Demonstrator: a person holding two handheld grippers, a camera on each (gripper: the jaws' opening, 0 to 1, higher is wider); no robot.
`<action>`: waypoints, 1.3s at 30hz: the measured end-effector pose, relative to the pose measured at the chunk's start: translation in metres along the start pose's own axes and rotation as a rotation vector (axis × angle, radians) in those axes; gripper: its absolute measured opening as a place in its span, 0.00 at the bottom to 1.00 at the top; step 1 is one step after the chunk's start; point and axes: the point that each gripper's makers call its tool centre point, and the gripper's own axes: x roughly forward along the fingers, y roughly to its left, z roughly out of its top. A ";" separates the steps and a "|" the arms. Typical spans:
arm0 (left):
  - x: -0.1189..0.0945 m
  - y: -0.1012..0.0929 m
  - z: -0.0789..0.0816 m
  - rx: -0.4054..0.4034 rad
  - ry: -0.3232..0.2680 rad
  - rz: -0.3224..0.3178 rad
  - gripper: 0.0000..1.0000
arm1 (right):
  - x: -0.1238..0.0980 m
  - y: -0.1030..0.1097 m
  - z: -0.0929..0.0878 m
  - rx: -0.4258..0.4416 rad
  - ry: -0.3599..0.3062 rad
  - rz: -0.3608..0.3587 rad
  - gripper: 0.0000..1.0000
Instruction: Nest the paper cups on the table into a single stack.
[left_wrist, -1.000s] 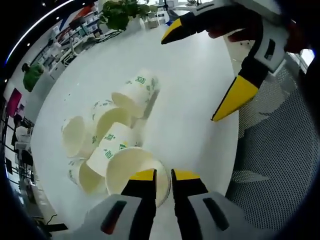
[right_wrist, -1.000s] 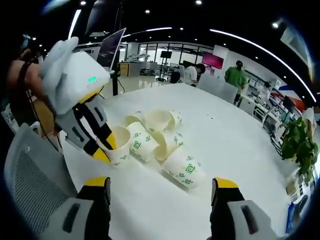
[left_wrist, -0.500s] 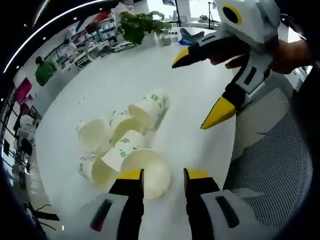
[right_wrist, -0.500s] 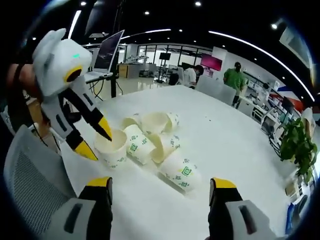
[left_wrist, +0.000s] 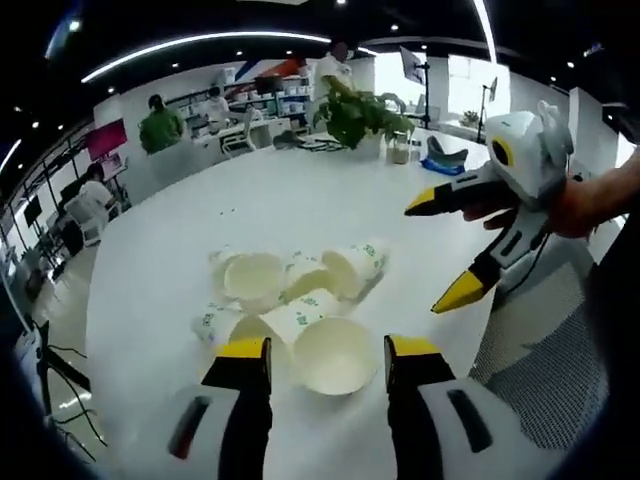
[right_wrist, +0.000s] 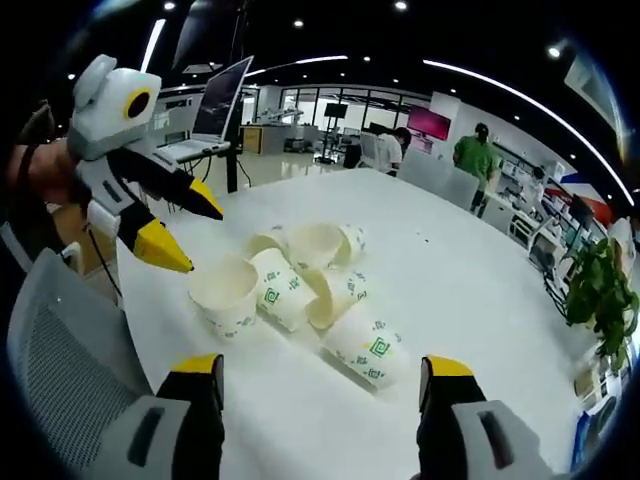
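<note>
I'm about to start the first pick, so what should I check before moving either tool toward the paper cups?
1. Left tool open: ok, jaws apart and holding nothing.
2. Right tool open: ok, jaws wide and holding nothing.
3. Cups within one cluster on the table: ok, lying close together.
4. Cups upright: not ok, most lie tipped on their sides.
5. Nearest cup reachable: ok, its mouth faces the left tool, just beyond its tips.
6. Any cups already nested: cannot tell.

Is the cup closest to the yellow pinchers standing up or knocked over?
Knocked over. That paper cup lies on its side on the white table, its open mouth facing sideways, showing an empty inside, and it touches the other tipped cups.
</note>
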 end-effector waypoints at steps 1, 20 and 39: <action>-0.002 0.001 0.000 -0.011 -0.010 0.011 0.45 | 0.000 -0.001 0.001 0.005 -0.003 -0.002 0.80; -0.025 0.027 -0.009 -0.098 -0.076 0.107 0.54 | 0.009 -0.011 0.021 -0.035 0.006 0.006 0.75; -0.042 0.028 -0.032 -0.099 -0.060 0.141 0.55 | 0.056 -0.033 0.072 0.178 0.056 0.089 0.63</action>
